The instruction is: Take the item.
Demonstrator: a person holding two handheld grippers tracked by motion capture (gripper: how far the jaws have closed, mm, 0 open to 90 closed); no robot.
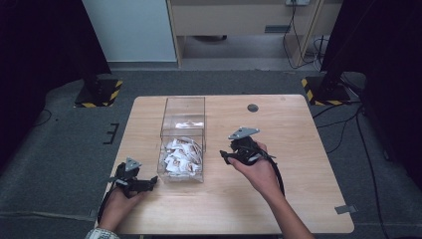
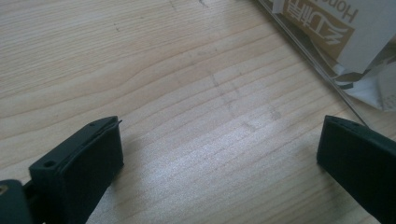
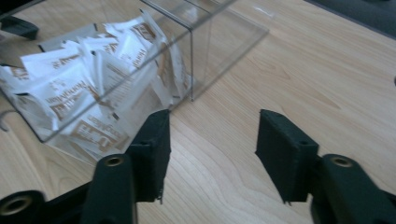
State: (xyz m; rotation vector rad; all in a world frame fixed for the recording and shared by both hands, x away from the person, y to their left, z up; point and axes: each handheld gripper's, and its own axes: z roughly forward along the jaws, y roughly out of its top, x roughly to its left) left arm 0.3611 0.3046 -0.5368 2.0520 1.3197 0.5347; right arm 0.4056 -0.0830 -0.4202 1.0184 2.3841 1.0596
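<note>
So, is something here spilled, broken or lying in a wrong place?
Nothing stands out. The white packets all lie inside the clear box, which stands upright on the wooden table. Both grippers are open and hold nothing.

Clear box [image 1: 182, 130] mid-table [image 1: 293, 129], white packets [image 1: 181, 155] piled in near half. Left gripper [image 1: 149, 182] near-left of box, right gripper [image 1: 225, 154] just right, both hand-held.

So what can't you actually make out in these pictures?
- The print on the white packets: too small in the high view, cut off at the edge in the left gripper view, blurred in the right gripper view.
- How many packets the clear box holds: they overlap.
- The dark spot on the table: too small.
</note>
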